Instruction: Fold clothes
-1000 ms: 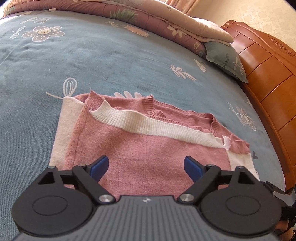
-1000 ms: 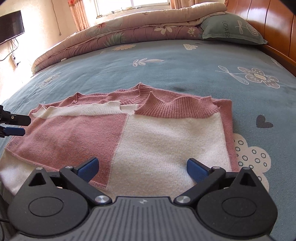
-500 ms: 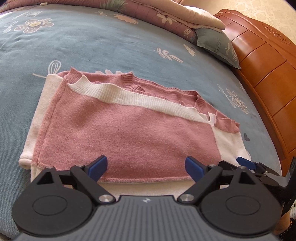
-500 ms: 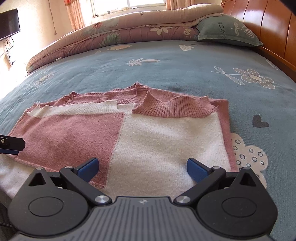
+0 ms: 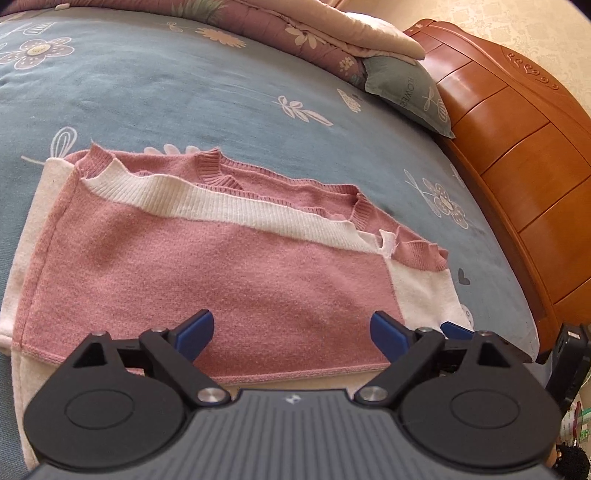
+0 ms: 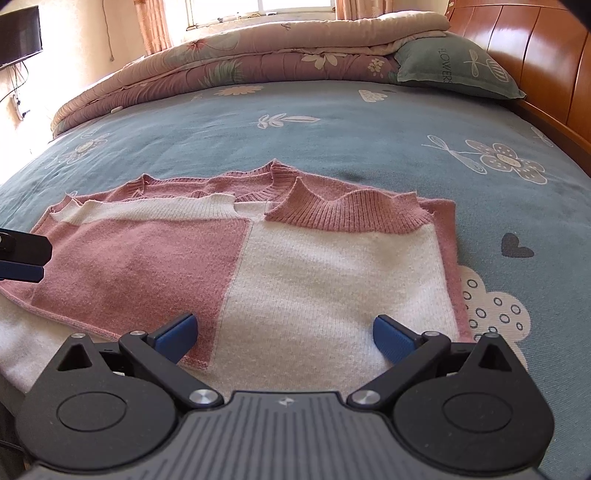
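Pink-and-white sweater [image 6: 295, 258] lies flat on the bed [image 6: 332, 122], partly folded, its hem at the near edge. Left gripper [image 5: 291, 332] and right gripper [image 6: 284, 334] both hover over the near hem, jaws spread wide, nothing held.

Next fold, as I judge it: take both near corners at matching depth, lift evenly, and carry the hem toward the far ribbed collar so the edges line up.

Left view alone shows the white strip at the sweater's left edge. Right view alone shows the television [image 6: 18, 35] and window [image 6: 258, 11].
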The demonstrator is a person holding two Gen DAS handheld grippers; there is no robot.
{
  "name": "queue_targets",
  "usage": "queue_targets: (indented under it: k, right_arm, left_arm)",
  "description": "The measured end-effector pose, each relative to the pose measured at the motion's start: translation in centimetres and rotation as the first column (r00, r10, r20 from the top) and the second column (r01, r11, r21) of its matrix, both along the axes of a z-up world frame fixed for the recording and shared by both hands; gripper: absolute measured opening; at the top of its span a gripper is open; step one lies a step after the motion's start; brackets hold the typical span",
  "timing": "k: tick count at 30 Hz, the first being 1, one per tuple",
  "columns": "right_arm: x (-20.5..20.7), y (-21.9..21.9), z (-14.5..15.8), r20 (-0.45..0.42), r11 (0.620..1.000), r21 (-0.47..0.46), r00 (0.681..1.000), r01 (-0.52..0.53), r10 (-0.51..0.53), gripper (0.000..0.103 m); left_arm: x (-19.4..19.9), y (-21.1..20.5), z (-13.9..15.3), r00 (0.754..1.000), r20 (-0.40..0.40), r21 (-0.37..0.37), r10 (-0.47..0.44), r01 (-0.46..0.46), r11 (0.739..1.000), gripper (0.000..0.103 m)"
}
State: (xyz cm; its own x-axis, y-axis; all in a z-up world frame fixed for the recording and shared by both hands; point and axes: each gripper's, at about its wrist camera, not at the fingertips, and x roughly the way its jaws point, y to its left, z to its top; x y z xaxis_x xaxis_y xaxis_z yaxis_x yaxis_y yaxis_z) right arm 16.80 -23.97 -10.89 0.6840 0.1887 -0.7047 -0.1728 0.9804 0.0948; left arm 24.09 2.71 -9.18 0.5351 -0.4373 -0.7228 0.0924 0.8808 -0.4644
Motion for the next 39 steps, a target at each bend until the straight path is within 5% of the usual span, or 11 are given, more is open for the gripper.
queue_targets:
  k: [4,10,17,20,26,32,39]
  right_arm:
    - [-0.2,-0.1,0.0,0.001,1.000,-0.008,1.000,-0.011,0.011,0.103]
    - [-0.2,0.0,-0.1,0.003,1.000,-0.013,1.000,-0.010,0.010,0.103]
    - [-0.2,0.1,0.2,-0.012,0.999,-0.026,1.000,-0.020,0.019,0.103]
    - [-0.3,-0.7,1.8,-0.042,0.996,0.080,0.998,-0.034,0.037,0.103]
    - [-1.6,2.5,2.6,-0.059,0.968,0.146,0.974,-0.206,0.217,0.103]
    - [-2.5,6.0,2.6,-0.100,0.835,0.452,0.912,-0.314,0.397,0.103]
    - [-3.6,10.0,1.2,-0.188,0.866,0.364,0.884,-0.342,0.428,0.103]
  left_arm:
    - [0.9,0.2,-0.6,0.999,-0.038,-0.020,0.009,-0.010,1.000,0.091]
    - [2.3,1.0,2.5,0.999,0.027,-0.009,-0.023,0.023,1.000,0.092]
    - [4.0,0.8,1.0,0.999,-0.032,-0.004,-0.024,0.024,1.000,0.092]
    - [2.9,1.0,2.0,0.999,-0.010,0.016,-0.044,0.044,0.999,0.092]
    - [0.1,3.1,4.4,0.999,0.020,0.093,-0.040,0.038,0.995,0.092]
    - [-1.8,6.0,5.4,0.999,0.033,0.142,0.010,-0.015,0.990,0.092]
    - [-3.7,8.5,4.9,0.999,0.031,0.114,0.045,-0.048,0.992,0.092]
